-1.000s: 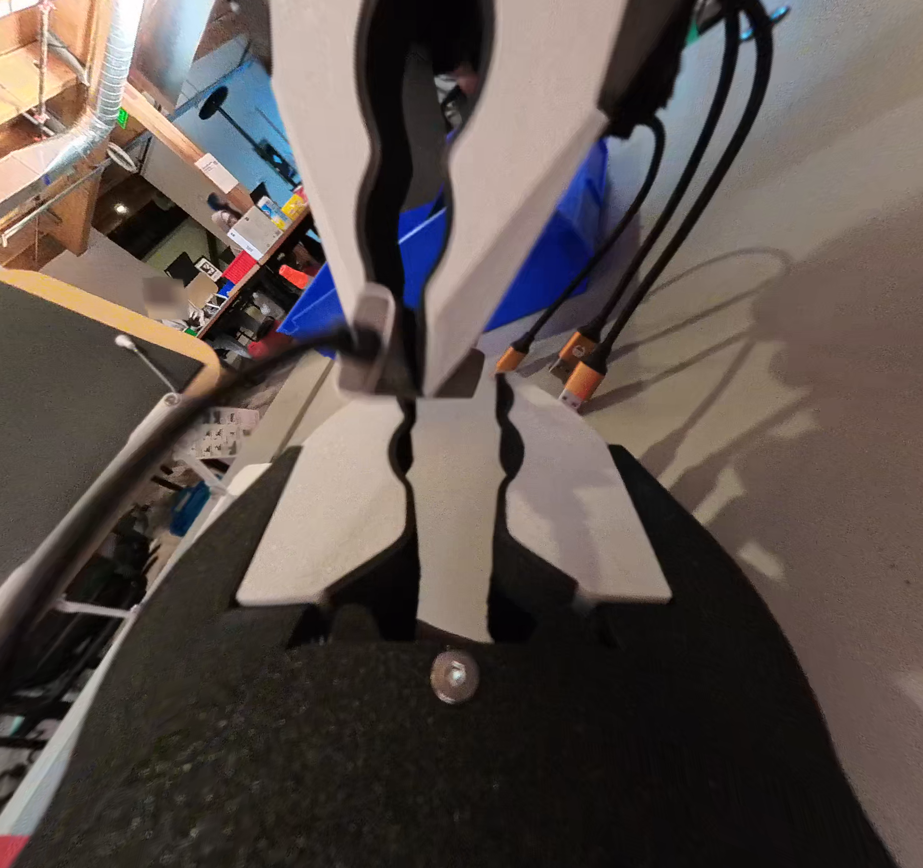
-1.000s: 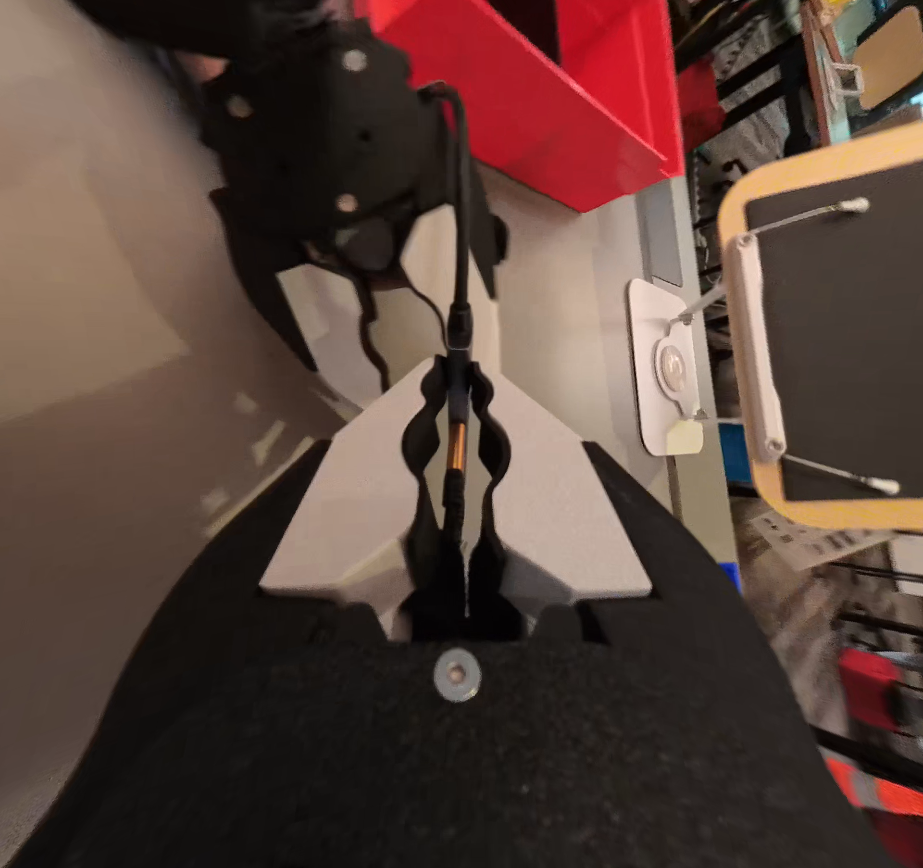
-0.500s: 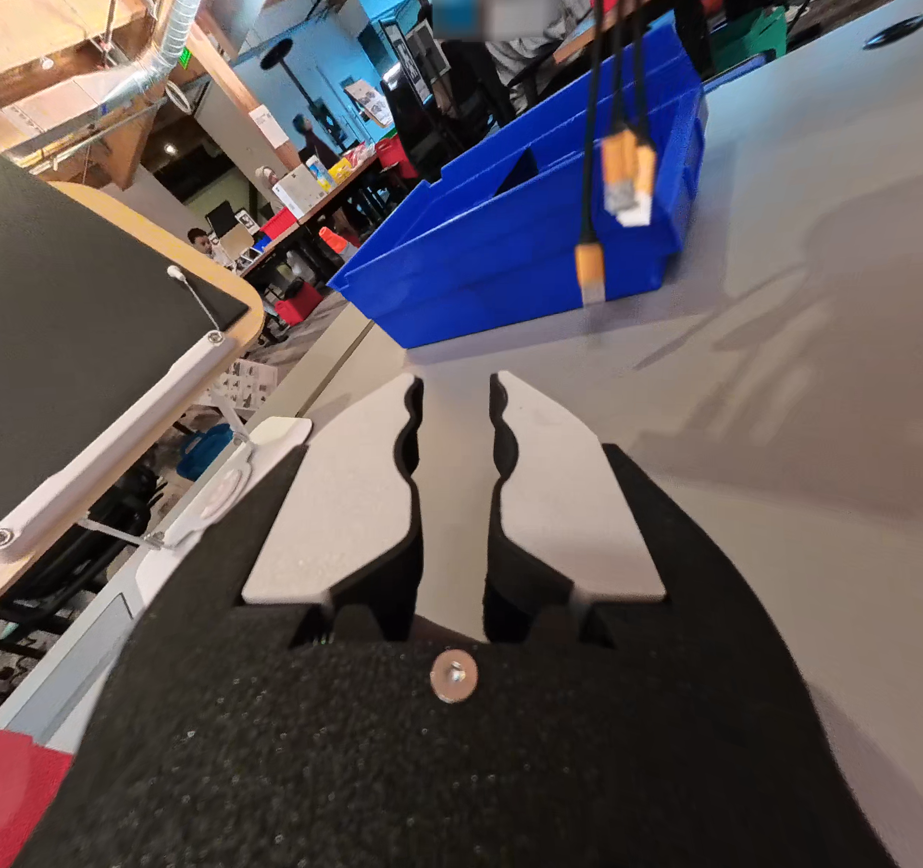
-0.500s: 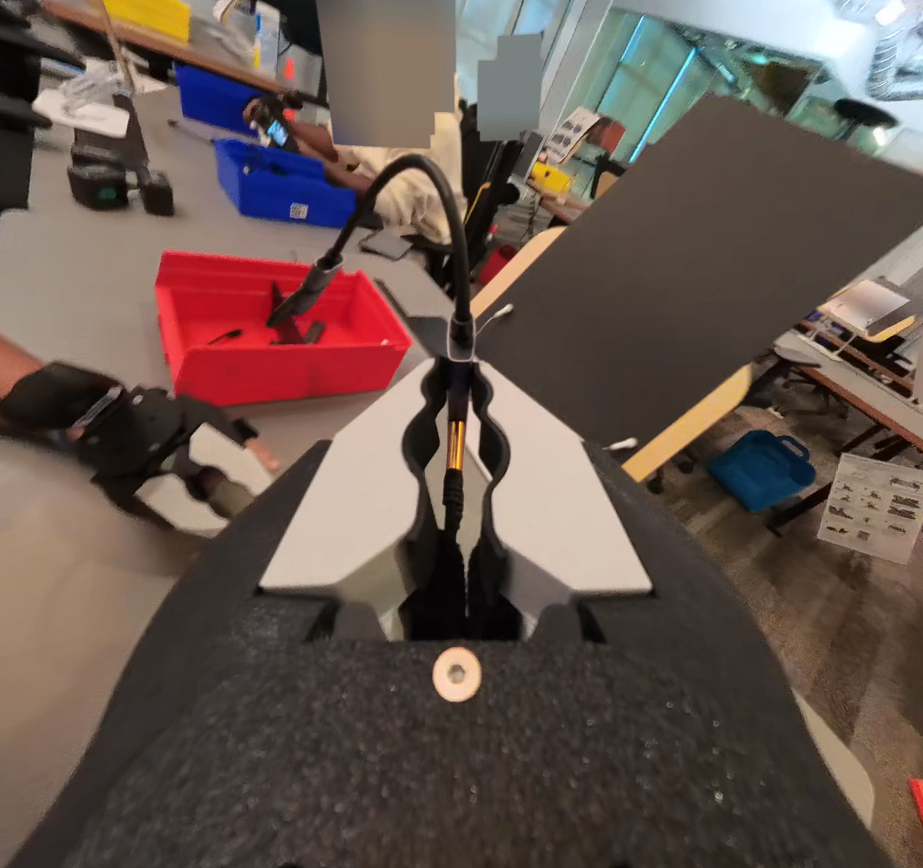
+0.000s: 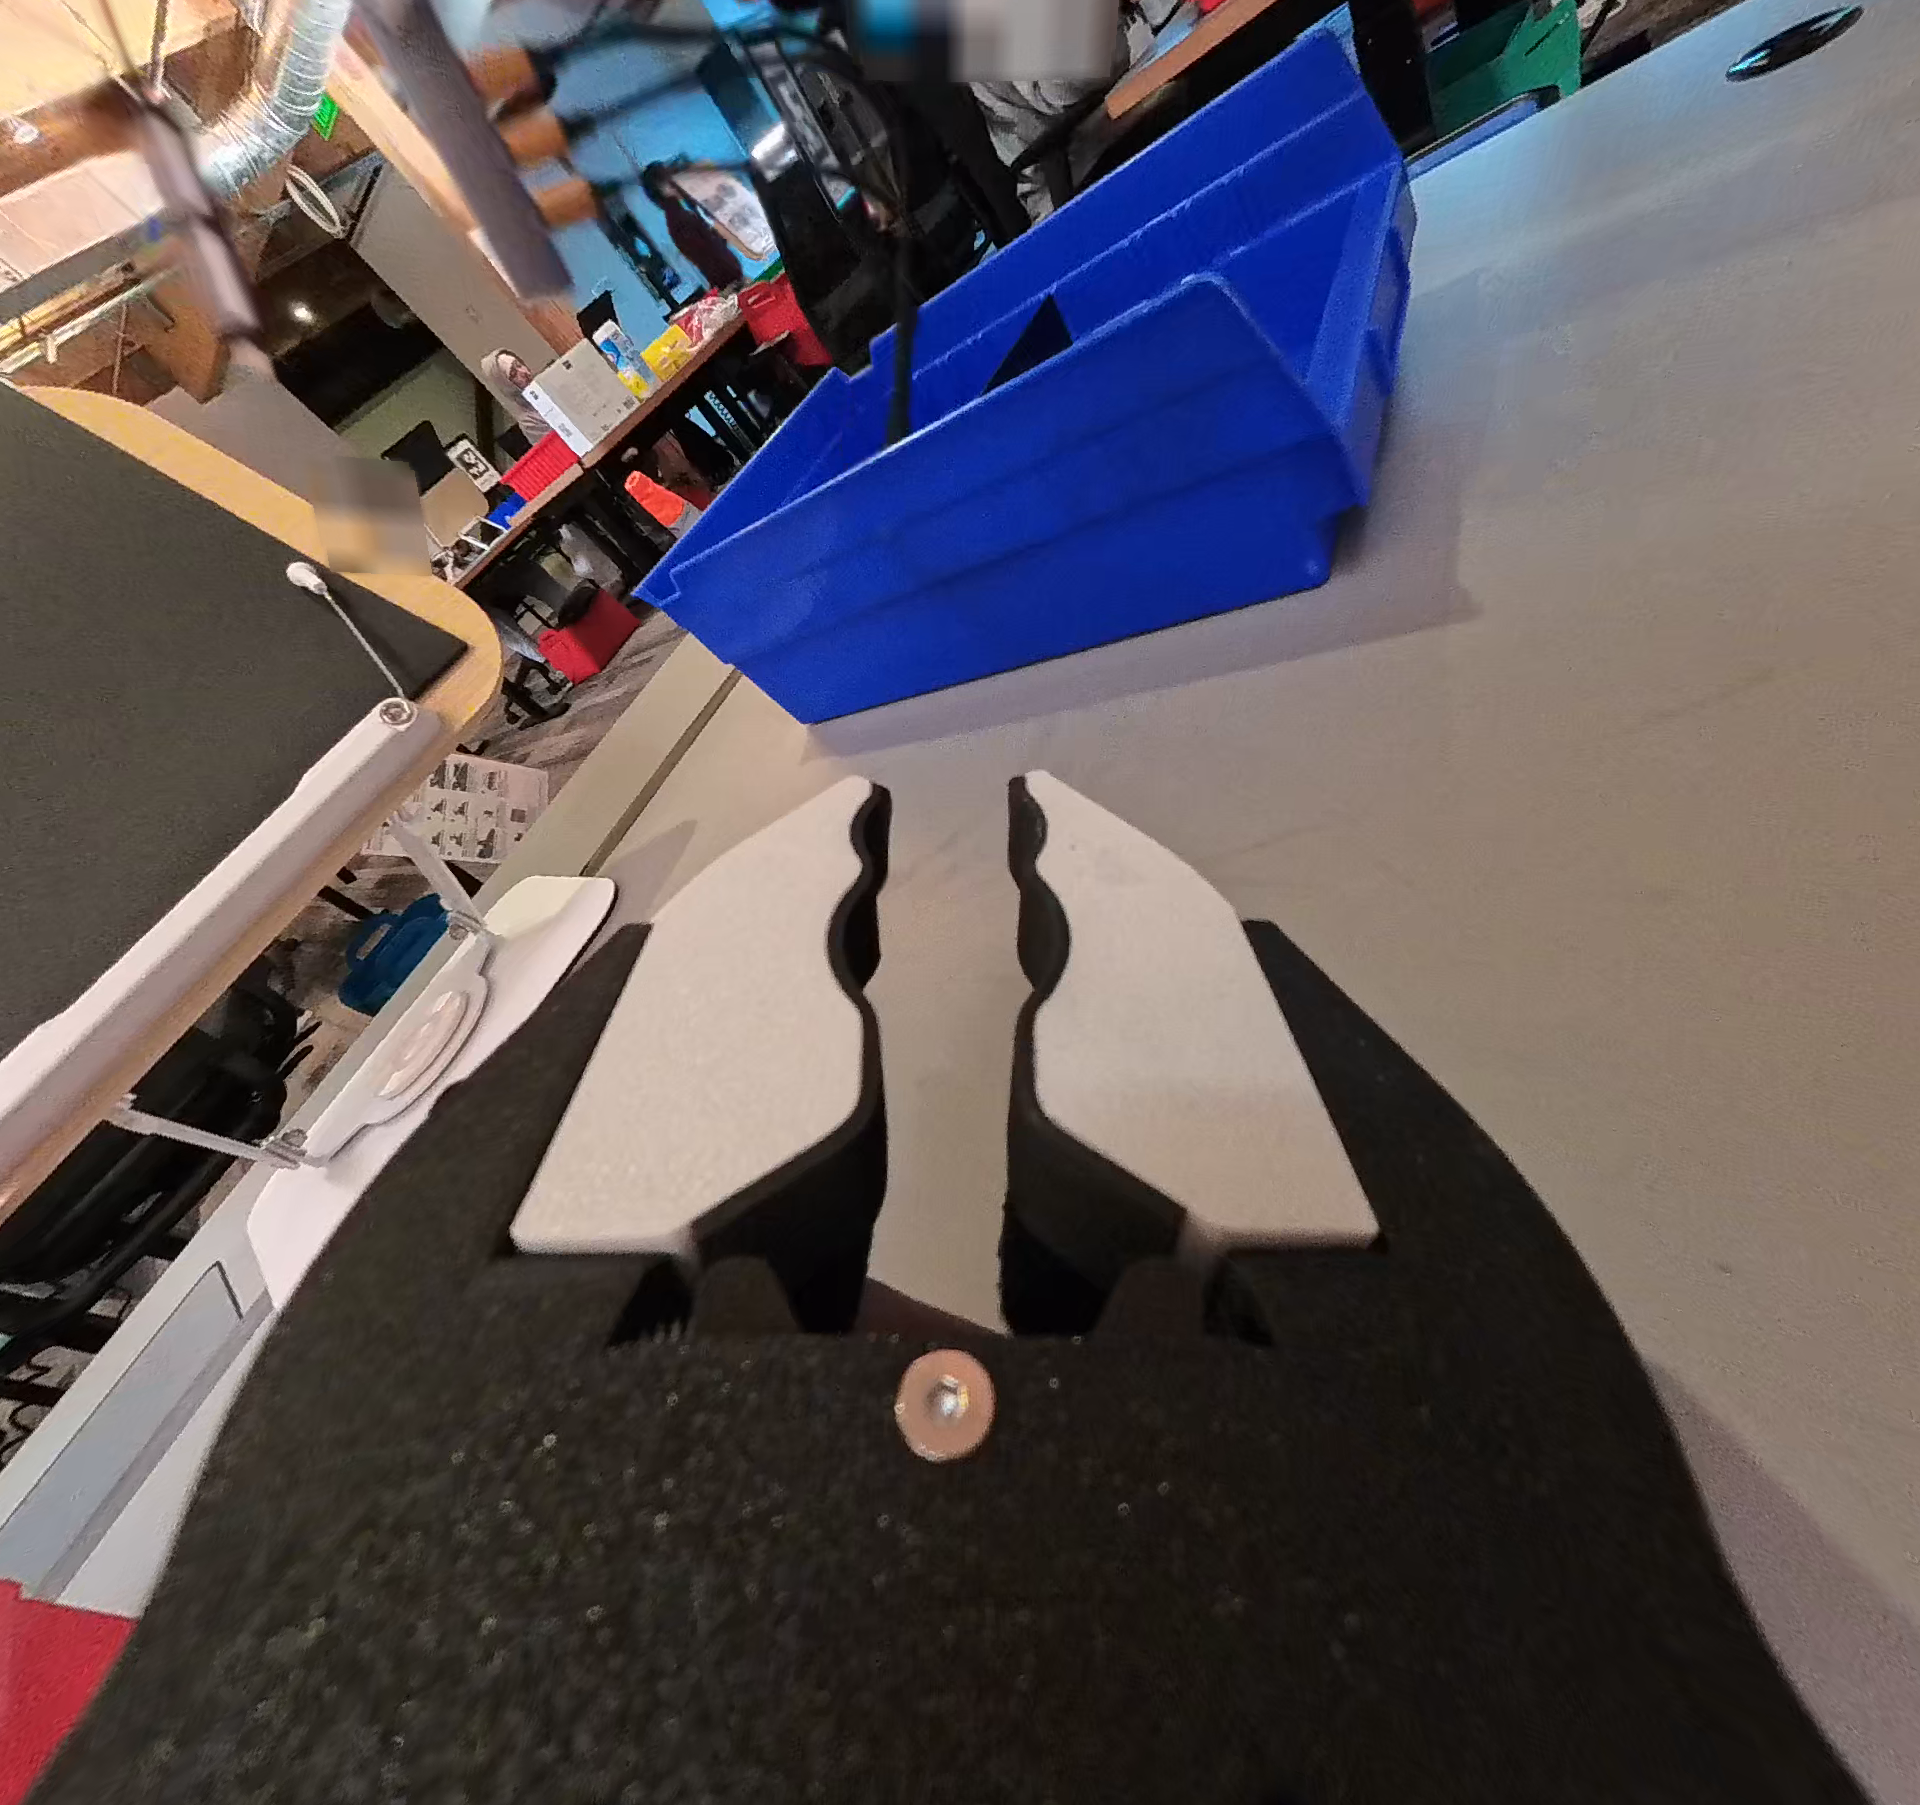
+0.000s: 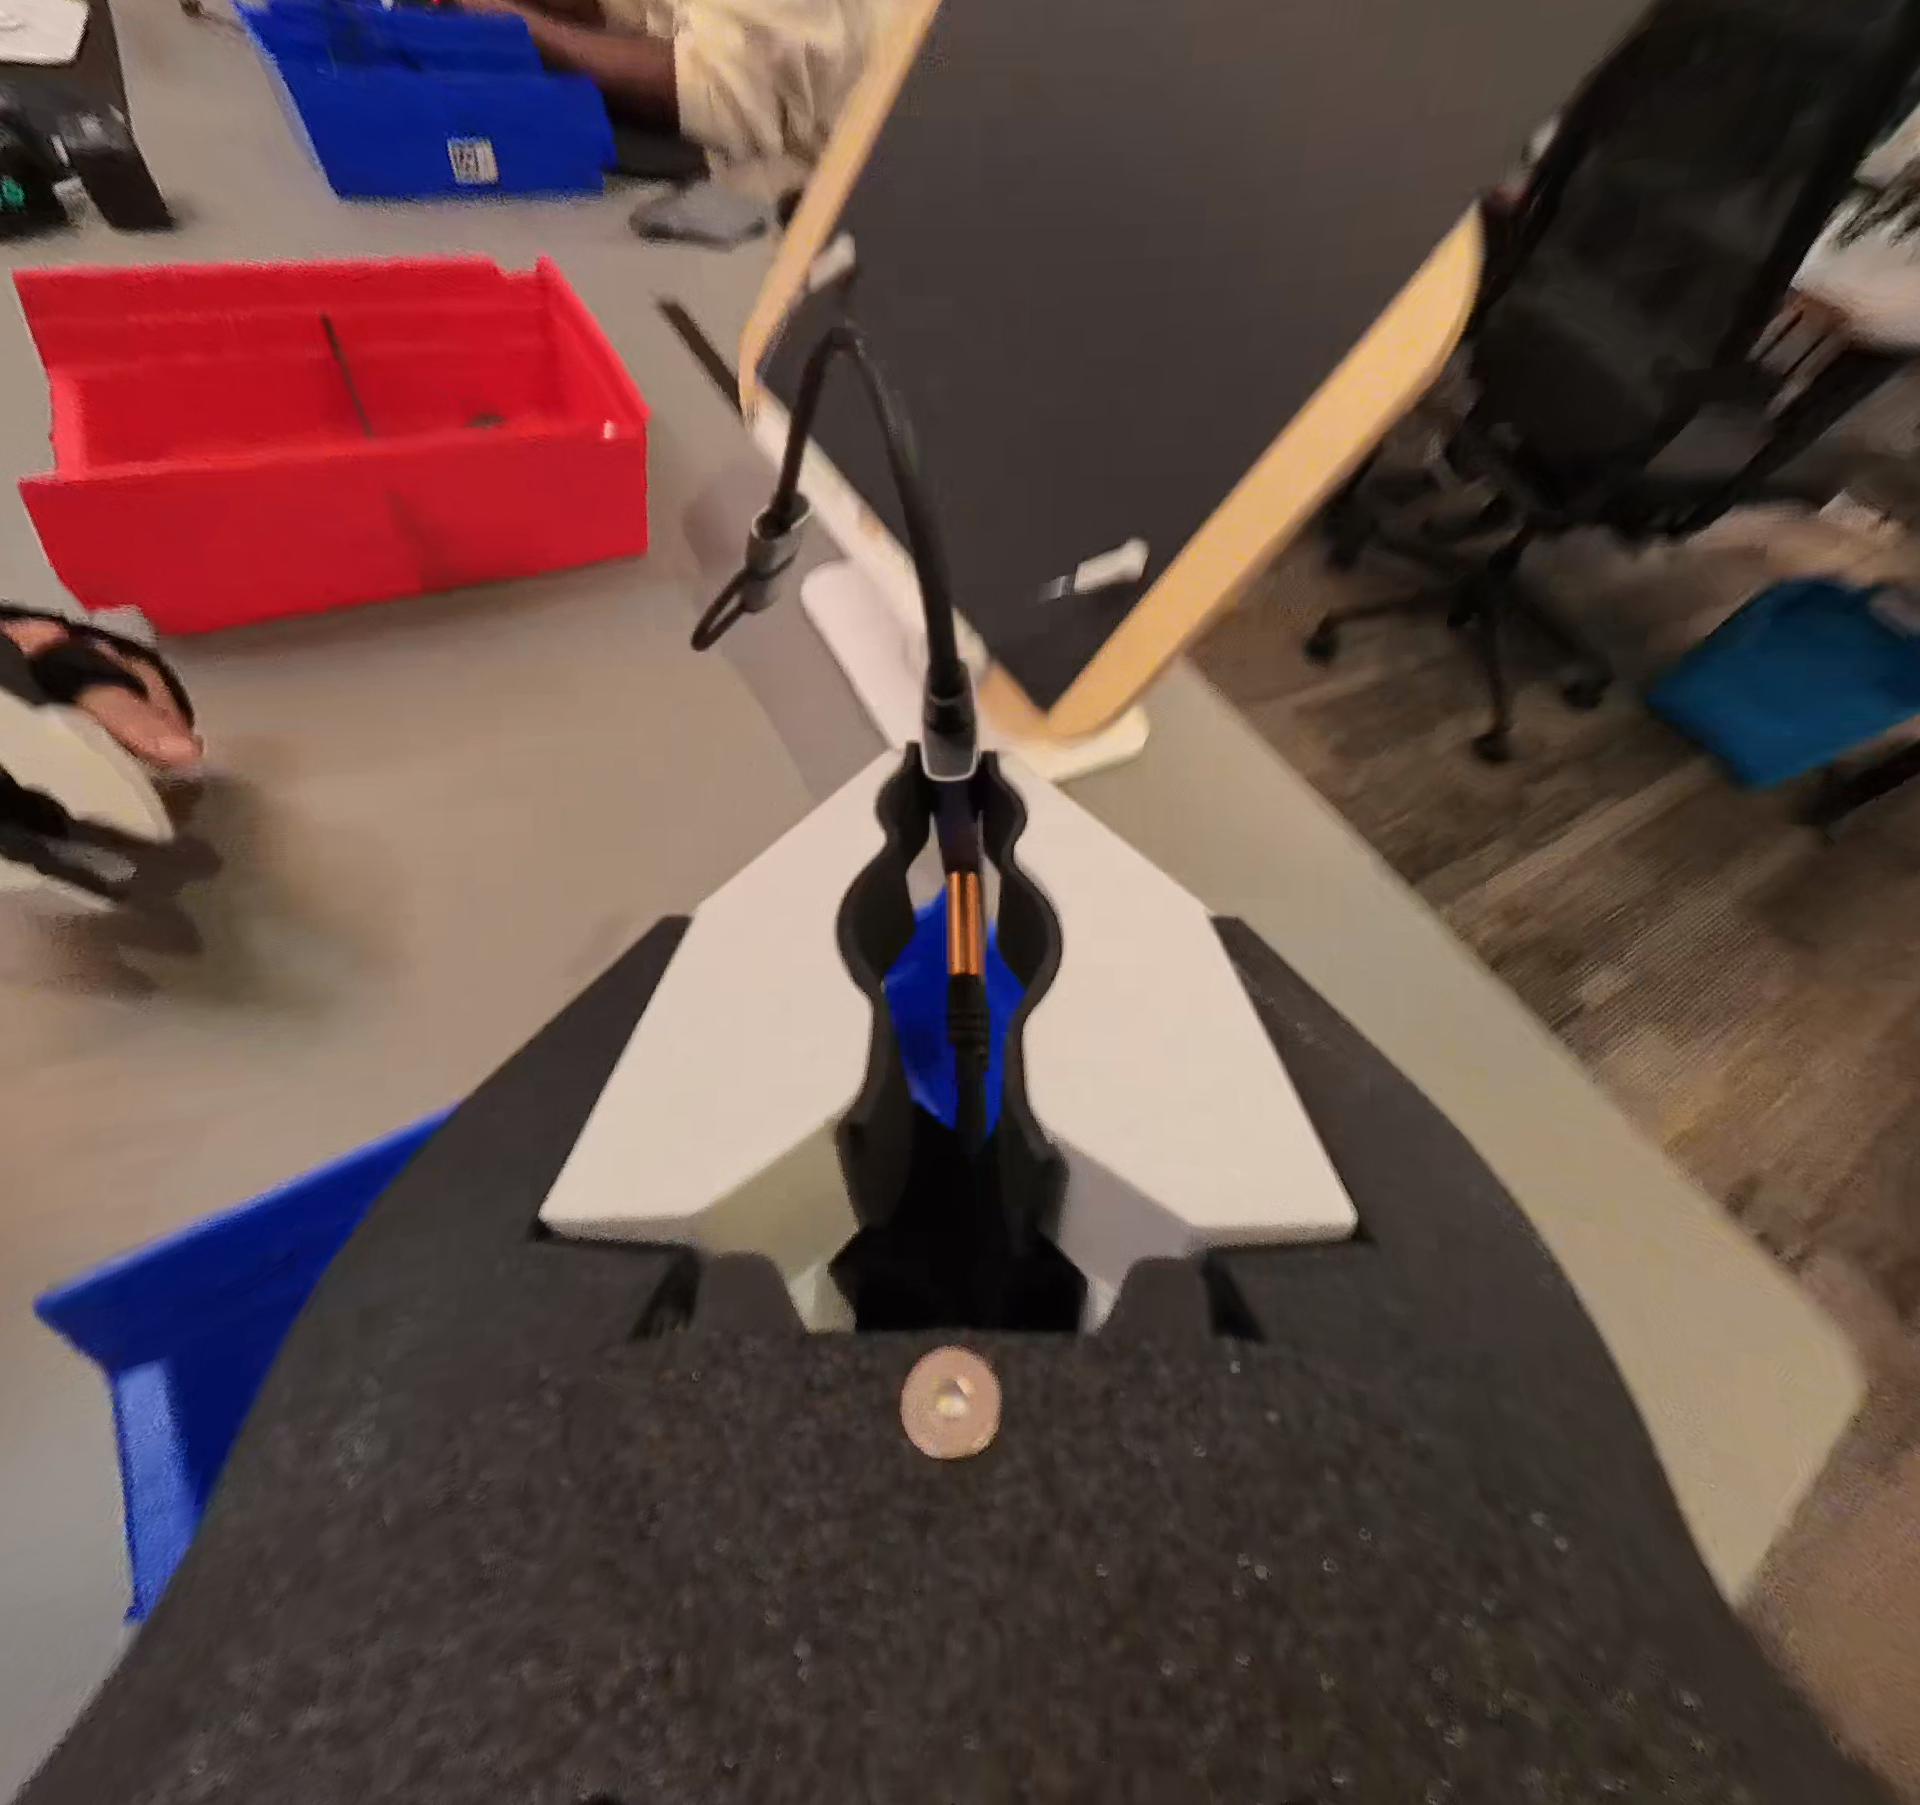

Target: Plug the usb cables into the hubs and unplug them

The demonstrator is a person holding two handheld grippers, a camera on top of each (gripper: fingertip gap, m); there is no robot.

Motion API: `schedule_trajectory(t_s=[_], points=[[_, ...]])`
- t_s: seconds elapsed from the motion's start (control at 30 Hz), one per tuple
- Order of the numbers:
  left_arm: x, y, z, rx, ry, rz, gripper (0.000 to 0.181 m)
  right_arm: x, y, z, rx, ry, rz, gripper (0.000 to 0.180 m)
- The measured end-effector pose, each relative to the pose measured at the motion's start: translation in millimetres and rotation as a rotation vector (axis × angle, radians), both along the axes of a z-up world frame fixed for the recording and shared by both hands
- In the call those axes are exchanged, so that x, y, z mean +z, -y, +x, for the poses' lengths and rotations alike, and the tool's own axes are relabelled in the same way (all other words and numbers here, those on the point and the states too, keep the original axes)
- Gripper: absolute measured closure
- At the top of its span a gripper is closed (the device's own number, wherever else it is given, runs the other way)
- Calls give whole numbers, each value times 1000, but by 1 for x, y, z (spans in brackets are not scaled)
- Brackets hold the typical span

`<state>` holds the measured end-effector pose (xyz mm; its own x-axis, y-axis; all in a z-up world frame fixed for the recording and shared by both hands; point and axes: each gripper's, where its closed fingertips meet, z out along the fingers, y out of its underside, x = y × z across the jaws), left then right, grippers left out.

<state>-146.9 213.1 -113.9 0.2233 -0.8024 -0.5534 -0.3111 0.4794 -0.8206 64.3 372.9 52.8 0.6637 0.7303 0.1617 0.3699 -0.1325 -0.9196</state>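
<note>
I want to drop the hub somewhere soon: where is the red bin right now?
In the right wrist view the red bin sits on the grey table at upper left, left of the black board and nearer than a blue bin.

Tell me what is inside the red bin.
In the red bin, a thin dark upright piece and a small dark bit show. Blur hides what they are; the near wall covers the front floor.

Workshop, blue parts bin (image 5: 1049, 519) (plastic), exposed ductwork (image 5: 281, 103), worktables (image 5: 1558, 716)
</note>
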Motion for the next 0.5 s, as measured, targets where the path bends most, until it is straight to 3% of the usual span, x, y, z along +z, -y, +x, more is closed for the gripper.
schedule_trajectory(t_s=[0.13, 0.3, 0.5], points=[[-2, 0, 1, 2, -13, 6, 159, -70, 12, 20, 14, 22, -189, 172], [-8, 1, 2, 1, -39, 14, 159, -106, 9, 52, -88, 100, -285, 171], [-12, 2, 3, 0, -60, 31, 159, -176, 10, 58, -64, 495, -484, 171]])
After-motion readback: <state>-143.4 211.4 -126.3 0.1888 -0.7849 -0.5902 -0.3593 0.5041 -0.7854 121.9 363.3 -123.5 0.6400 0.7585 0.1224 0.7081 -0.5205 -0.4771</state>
